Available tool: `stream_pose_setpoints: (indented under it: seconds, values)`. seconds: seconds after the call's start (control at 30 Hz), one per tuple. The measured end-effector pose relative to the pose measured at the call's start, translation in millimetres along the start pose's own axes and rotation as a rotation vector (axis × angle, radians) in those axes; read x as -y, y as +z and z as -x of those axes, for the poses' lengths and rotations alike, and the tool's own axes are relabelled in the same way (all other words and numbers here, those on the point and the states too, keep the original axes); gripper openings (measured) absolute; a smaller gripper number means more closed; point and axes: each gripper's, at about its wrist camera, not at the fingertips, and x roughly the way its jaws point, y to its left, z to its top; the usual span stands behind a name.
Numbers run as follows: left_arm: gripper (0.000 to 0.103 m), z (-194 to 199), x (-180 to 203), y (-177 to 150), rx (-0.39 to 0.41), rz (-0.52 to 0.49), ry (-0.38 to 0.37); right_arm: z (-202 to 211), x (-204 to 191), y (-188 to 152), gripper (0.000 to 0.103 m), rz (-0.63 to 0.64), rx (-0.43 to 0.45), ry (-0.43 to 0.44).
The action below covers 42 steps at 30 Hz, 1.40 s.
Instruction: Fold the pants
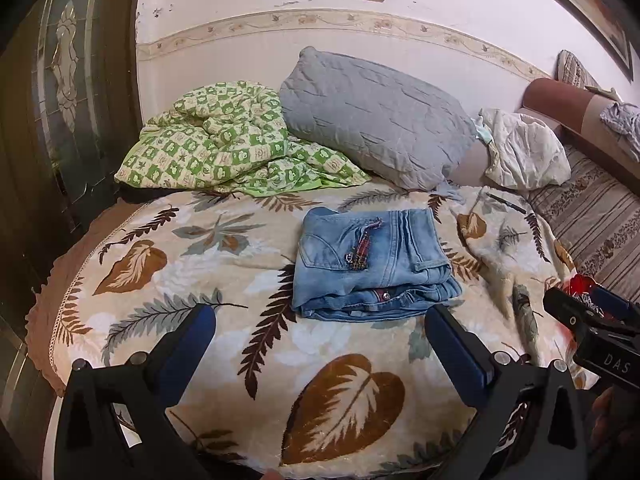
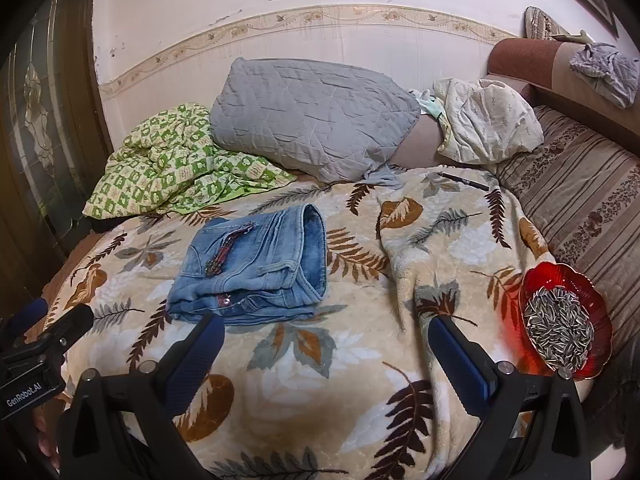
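Note:
Light blue jeans point(image 1: 370, 264) lie folded into a compact rectangle on the leaf-patterned blanket point(image 1: 208, 264), back pocket and a small plaid strap facing up. In the right wrist view the same jeans point(image 2: 256, 268) sit left of centre. My left gripper point(image 1: 320, 320) hovers just short of the fold's near edge, open, with nothing between its blue pads. My right gripper point(image 2: 326, 326) is open too, held above the blanket to the right of the jeans and touching nothing. Each gripper shows at the edge of the other's view.
A grey quilted pillow point(image 1: 376, 120) and a green checked quilt point(image 1: 216, 140) lie behind the jeans. White crumpled cloth point(image 2: 484, 120) and a black pen point(image 2: 464, 181) rest at the back right. A red glass bowl of sunflower seeds point(image 2: 560, 324) stands by the striped sofa cushion point(image 2: 580, 200).

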Motion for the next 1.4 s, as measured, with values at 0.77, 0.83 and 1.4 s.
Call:
stream_pose_setpoints:
  seconds: [0.77, 0.83, 1.4]
  values:
    - [0.103, 1.1, -2.2, 1.6, -0.003, 0.014, -0.001, -1.0, 1.8, 1.1, 0.103, 0.008, -0.003, 0.006]
    - [0.103, 1.3, -1.7, 1.6, -0.004, 0.011, 0.007, -0.6, 1.7, 1.2, 0.103, 0.008, -0.002, 0.006]
    - [0.103, 2.5, -1.4, 3.3, -0.006, 0.005, -0.017, -0.8, 2.7, 1.6, 0.103, 0.009, 0.000, 0.005]
